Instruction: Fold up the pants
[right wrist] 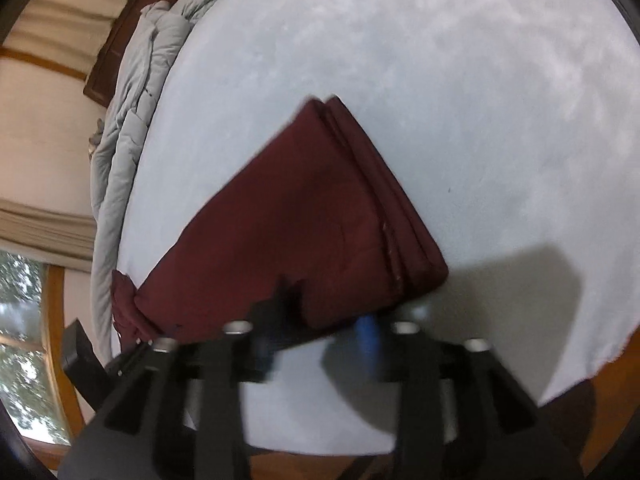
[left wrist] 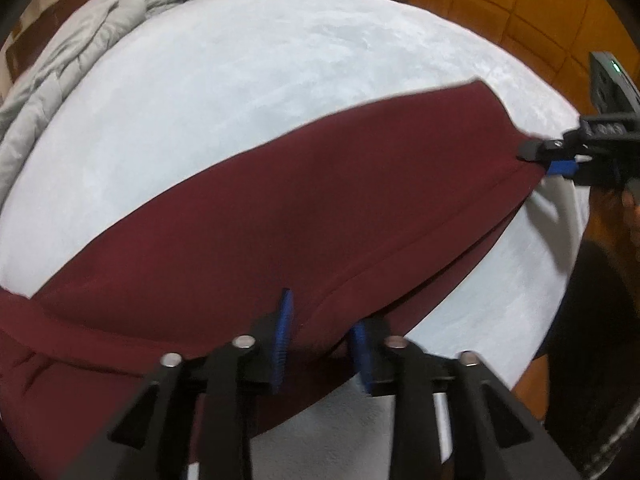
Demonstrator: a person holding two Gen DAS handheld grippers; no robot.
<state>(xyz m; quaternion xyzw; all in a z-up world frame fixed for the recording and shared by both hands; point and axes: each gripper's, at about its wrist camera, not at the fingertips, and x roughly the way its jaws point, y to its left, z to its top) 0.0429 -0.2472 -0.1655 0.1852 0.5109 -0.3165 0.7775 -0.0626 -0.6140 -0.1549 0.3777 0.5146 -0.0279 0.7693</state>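
Pants [left wrist: 304, 216], dark red and folded into a long band, are lying flat on a pale blue bed [left wrist: 248, 80], near its front edge. Only the left wrist view is showing their full length, with a seam running along the cloth and one end reaching toward the right gripper [left wrist: 538, 160] at the picture's right side. There that gripper's 2 fingers [left wrist: 532, 149], a black one above a blue-padded one, are sitting right at the tip of the cloth; whether they are pinching it I cannot tell. Its own view is blurred and is showing something else: the stacked layers of the fold [right wrist: 404, 248] at the near corner, and the right gripper [right wrist: 320, 338] standing partly open, the cloth edge lying between the fingers without being pressed. In the left view the left gripper [left wrist: 320, 344] is standing narrowly open over the near edge of the pants, pads apart from the cloth. A grey quilt [left wrist: 72, 64] is lying bunched along the far side of the bed. The window [right wrist: 24, 344] is appearing only in the right view.
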